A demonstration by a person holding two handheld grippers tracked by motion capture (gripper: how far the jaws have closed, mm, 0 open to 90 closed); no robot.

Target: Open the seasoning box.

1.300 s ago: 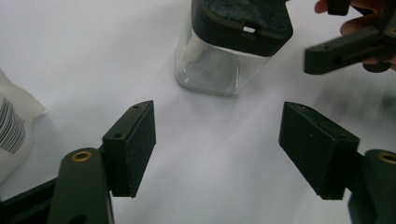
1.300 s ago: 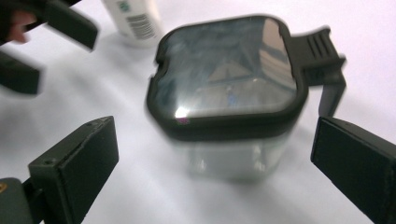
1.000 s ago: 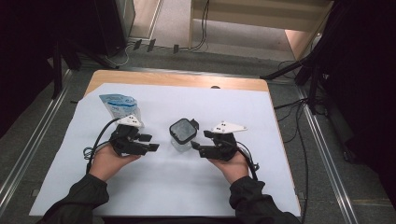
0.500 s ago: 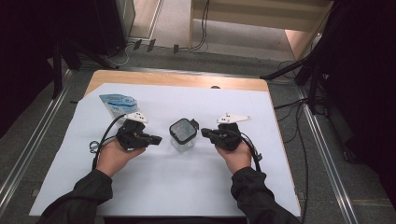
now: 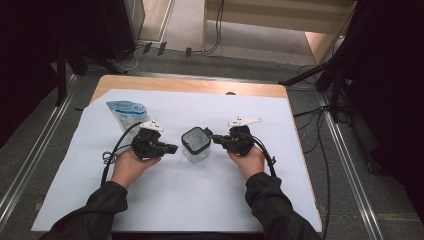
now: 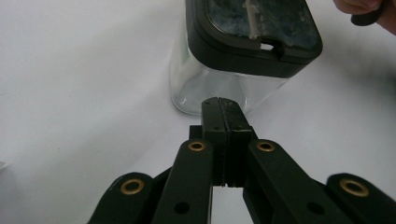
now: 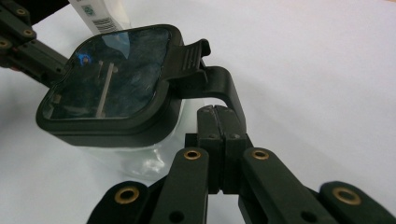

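Observation:
A clear square jar [image 5: 196, 144] with a black lid stands upright mid-table on the white sheet. My left gripper [image 5: 175, 148] lies level at its left, jaws shut and empty. In the left gripper view that gripper [image 6: 223, 101] has its tip close against the jar's glass wall [image 6: 205, 88], below the lid [image 6: 252, 32]. My right gripper [image 5: 214, 139] lies at the jar's right, also shut with nothing held. The right gripper view shows its tip [image 7: 218, 109] just under the lid's black latch arm [image 7: 219, 81]; I cannot tell whether they touch.
A blue and white pouch [image 5: 125, 111] lies at the back left of the white sheet [image 5: 200, 195]. Beyond the sheet, the wooden table edge [image 5: 190, 85] runs along the far side. Cables trail from both grippers.
Both hands have moved inward toward the jar, the right one more. Both pairs of jaws now stand pressed together beside it.

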